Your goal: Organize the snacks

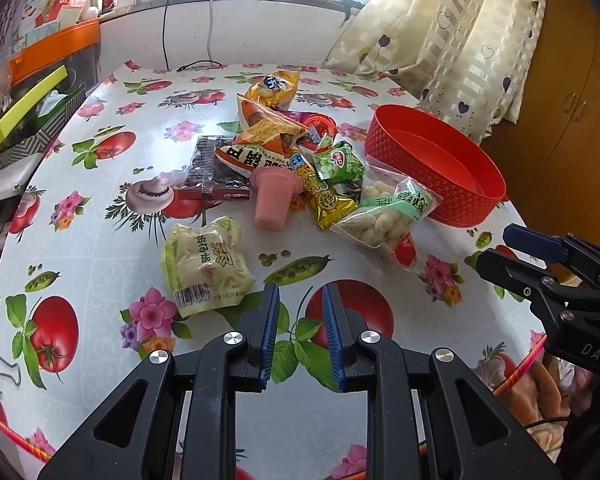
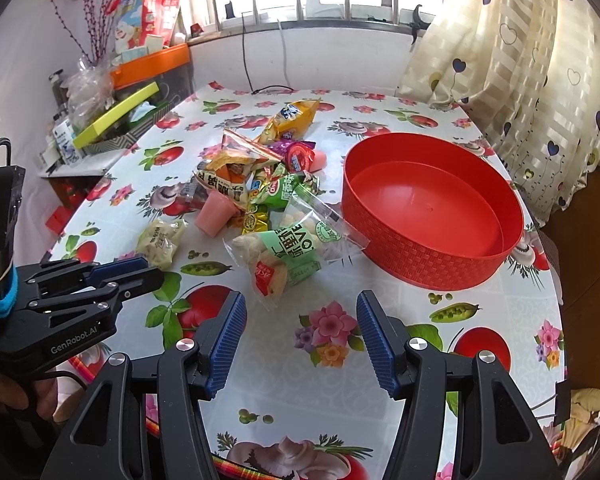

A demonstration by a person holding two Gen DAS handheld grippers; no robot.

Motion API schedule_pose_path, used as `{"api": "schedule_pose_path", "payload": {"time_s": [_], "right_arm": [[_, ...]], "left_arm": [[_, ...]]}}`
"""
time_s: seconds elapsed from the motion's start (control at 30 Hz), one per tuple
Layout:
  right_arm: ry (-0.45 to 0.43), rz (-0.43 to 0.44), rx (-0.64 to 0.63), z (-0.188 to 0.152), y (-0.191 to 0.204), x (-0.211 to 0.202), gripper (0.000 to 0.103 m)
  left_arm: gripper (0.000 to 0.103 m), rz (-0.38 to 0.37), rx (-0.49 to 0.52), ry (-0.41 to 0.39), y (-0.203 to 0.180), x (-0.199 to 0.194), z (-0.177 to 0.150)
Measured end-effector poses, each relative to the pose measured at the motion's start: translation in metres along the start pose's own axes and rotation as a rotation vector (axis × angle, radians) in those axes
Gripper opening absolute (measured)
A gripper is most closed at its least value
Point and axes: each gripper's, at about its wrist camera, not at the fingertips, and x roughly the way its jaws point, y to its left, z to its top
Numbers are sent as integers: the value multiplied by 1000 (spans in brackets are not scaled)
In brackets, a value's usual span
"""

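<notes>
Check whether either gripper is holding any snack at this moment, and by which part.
Nothing is held. The left gripper is narrowed with nothing between its pads, the right gripper stands open, and both are short of the snack pile.

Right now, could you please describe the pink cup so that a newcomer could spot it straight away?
Start at the round red basket on the flowered tablecloth, then look left to the heap of snack packets. At the heap's near-left edge lies the pink cup, tipped on its side: the only smooth, solid-pink plastic thing among crinkly printed wrappers.

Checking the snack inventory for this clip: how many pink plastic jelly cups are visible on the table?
2. One pink plastic jelly cup lies on its side at the pile's near edge; another shows behind the pile, beside the red-lidded cup. More may be buried.
</notes>
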Motion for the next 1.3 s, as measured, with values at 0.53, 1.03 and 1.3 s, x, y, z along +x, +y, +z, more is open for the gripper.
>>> {"api": "schedule_pose_path", "payload": {"time_s": [0.53, 1.03, 1.3], "right_arm": [[1, 6, -1, 1, -1, 2, 57], [5, 12, -2, 3, 1, 6, 59], [11, 22, 3, 5, 3, 10, 59]], "left_arm": [[23, 16, 1, 5, 4, 3, 3], [23, 4, -16, 11, 8, 6, 5], [25, -2, -34, 3, 13, 6, 5]]}}
